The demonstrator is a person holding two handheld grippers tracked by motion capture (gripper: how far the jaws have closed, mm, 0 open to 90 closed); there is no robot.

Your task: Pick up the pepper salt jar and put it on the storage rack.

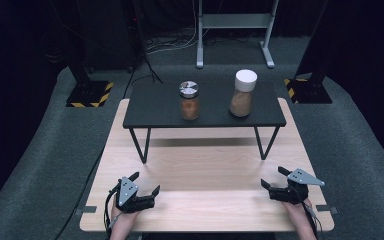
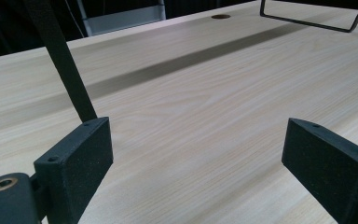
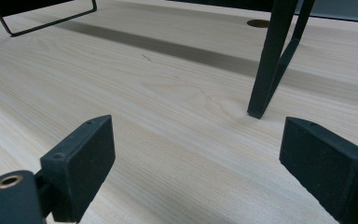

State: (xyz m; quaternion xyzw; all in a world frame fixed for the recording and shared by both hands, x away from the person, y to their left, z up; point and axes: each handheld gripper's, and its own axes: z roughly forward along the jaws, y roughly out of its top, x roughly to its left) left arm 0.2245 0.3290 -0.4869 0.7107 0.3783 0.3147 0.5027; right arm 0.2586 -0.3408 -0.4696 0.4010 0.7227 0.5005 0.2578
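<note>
Two jars stand on the black raised shelf point(image 1: 155, 107) at the far side of the light wooden table point(image 1: 205, 205): one short glass jar with a silver lid point(image 1: 189, 100) and one taller jar with a white lid point(image 1: 242, 93), both holding brown powder. The left gripper point(image 1: 145, 184) and right gripper point(image 1: 272, 177) rest near the table's front edge, jaws wide, empty, well apart from the jars, with only bare tabletop and the shelf's thin legs between

The left tool point(image 2: 198, 158) hovers low over the pale wooden counter point(image 2: 205, 93), jaws spread wide, a black leg point(image 2: 65, 65) just ahead.
</note>
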